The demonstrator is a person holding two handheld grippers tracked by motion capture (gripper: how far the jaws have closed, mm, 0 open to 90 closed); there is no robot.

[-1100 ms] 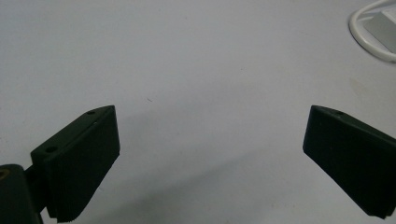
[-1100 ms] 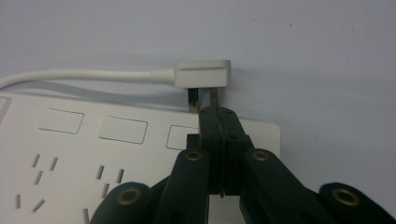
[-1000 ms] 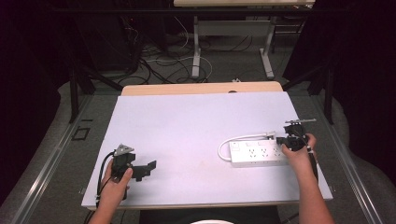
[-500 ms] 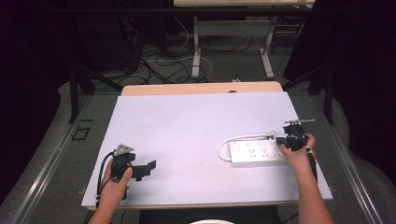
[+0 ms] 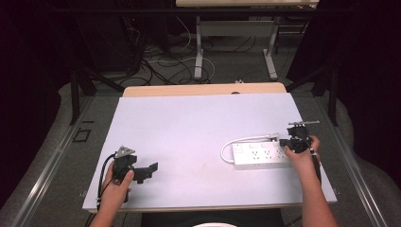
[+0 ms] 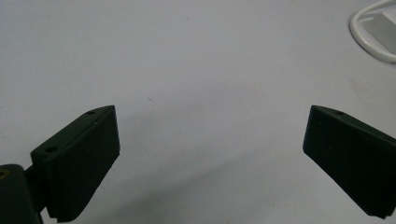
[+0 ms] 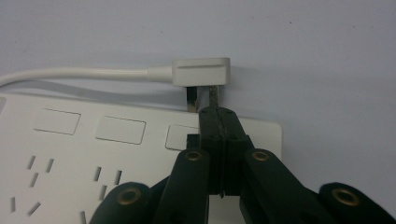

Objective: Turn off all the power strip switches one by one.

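Observation:
A white power strip (image 5: 261, 156) lies on the right side of the white table top (image 5: 198, 127). Its cable (image 5: 246, 140) loops back to a flat white plug (image 7: 201, 72) lying just behind the strip's far edge, two metal prongs toward the strip (image 7: 70, 154). My right gripper (image 5: 289, 142) is over the strip's right end. Its jaws are pressed together, and the tips of my right gripper (image 7: 217, 112) touch the right prong; whether they pinch it I cannot tell. My left gripper (image 5: 150, 170) rests at the front left, and in the left gripper view my left gripper (image 6: 210, 140) holds its jaws wide apart over bare table.
The cable's loop (image 6: 373, 32) shows at the top right of the left gripper view. A wooden table edge (image 5: 203, 89) runs along the far side. Desk legs and loose cables (image 5: 189, 56) lie on the floor beyond.

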